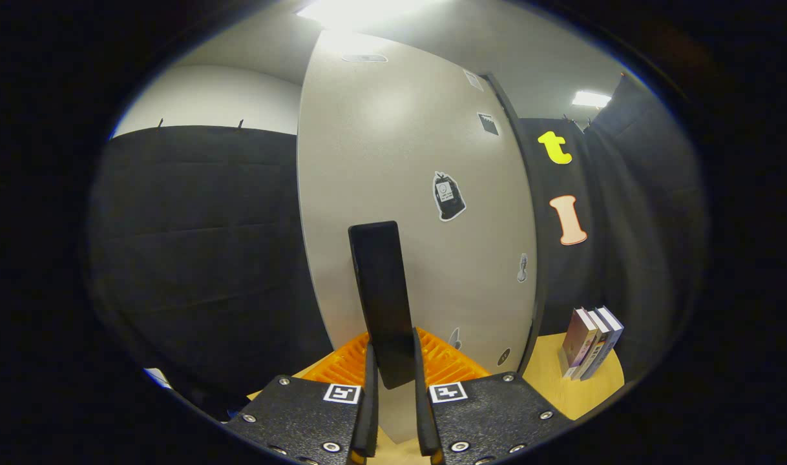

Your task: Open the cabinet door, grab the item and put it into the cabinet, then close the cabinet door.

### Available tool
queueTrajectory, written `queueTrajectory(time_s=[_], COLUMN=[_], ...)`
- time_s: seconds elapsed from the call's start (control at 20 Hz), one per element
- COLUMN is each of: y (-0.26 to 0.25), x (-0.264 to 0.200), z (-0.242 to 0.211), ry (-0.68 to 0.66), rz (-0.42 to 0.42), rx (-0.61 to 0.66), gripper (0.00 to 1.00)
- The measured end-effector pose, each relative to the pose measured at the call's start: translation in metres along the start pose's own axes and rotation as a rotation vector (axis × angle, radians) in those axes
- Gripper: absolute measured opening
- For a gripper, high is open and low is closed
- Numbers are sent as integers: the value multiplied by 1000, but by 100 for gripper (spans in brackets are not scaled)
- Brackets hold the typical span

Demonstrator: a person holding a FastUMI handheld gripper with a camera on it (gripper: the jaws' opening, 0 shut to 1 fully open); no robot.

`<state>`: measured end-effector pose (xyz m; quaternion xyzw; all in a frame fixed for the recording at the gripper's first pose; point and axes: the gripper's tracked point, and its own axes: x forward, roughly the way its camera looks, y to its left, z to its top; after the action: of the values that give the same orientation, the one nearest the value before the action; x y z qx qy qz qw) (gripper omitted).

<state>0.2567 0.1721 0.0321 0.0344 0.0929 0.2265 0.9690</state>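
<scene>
At the bottom centre of the frame our gripper (393,413) has its jaws pinching a flat black slab-like item (382,297), one finger pressing on each broad face of its lower end. The item sits right between the jaws and rises straight out of them, so its long axis runs upward and away from us, nearly upright with a slight lean toward the upper left of the frame. Its free end points at the middle of the frame, toward the pale panel beyond it.

Just behind the jaws, low in the frame, we see an orange ribbed rack (445,365) resting on the wooden bench (555,381). The item's lower edge appears to hang in front of this rack; we cannot tell whether they touch.

Beyond that stands the cabinet door (393,168), a tall grey panel with a few stickers, filling the centre of the frame. We seem to look at it obliquely, and we cannot tell from here how far it is swung open, nor see the cabinet's interior.

To the lower right, well apart from the jaws, a small row of books (590,342) stands on the bench.

We judge the item is grasped and must next travel forward and around the door's edge, keeping its long axis upright.
</scene>
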Motion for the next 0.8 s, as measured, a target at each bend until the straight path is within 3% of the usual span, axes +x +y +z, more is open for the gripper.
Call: queueTrajectory(time_s=[0.8], y=[-58], x=[-55], z=[3], ry=[-56], rz=[-247], rx=[38], gripper=[23])
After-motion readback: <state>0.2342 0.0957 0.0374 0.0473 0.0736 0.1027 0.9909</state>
